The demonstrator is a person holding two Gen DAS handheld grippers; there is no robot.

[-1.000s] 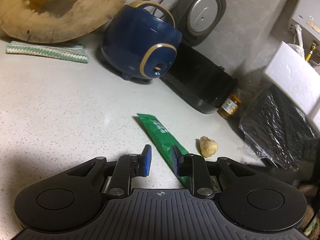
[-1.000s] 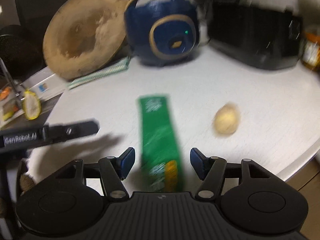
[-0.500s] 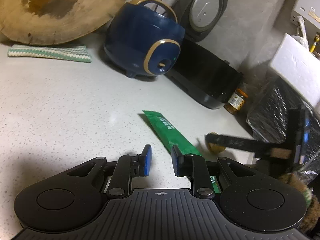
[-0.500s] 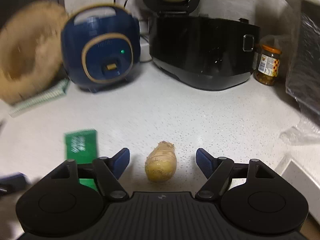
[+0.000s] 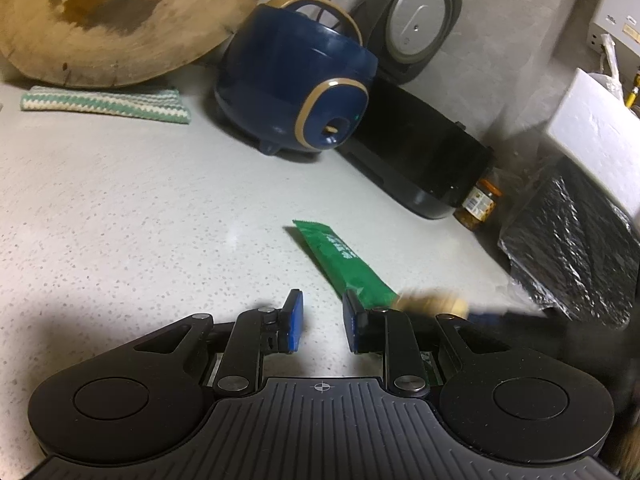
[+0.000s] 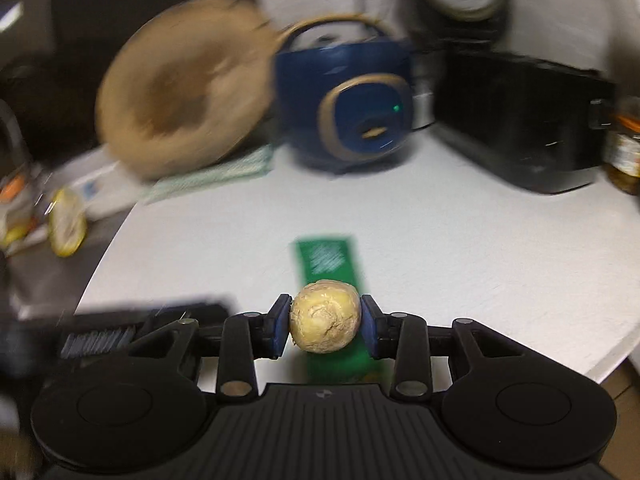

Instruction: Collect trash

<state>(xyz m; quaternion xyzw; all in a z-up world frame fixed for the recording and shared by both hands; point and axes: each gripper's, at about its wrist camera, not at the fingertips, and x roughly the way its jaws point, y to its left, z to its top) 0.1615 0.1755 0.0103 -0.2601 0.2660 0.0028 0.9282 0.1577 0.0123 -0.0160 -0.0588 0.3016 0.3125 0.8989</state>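
A yellowish lump (image 6: 325,322), like a piece of ginger or a small potato, sits between the blue pads of my right gripper (image 6: 325,320). Its jaws are closing and both pads press on the lump's sides. The lump hangs just above the white counter (image 6: 480,260), over the near end of a long green wrapper (image 6: 326,258). In the left wrist view the lump (image 5: 432,304) is a blur at the wrapper's (image 5: 340,256) near end. My left gripper (image 5: 322,312) stands open over bare counter, nothing between its pads, the wrapper just past its right finger.
A blue rice cooker (image 5: 296,92), a black appliance (image 5: 420,160) and a small jar (image 5: 478,204) line the back. A round wooden board (image 5: 120,12) leans over a striped cloth (image 5: 104,104). A black bag (image 5: 572,256) lies right. The counter edge (image 6: 600,364) runs near right.
My right gripper has shut on the lump, lifted it off the counter and swung left with it, over the green wrapper. The left gripper has stayed where it was.
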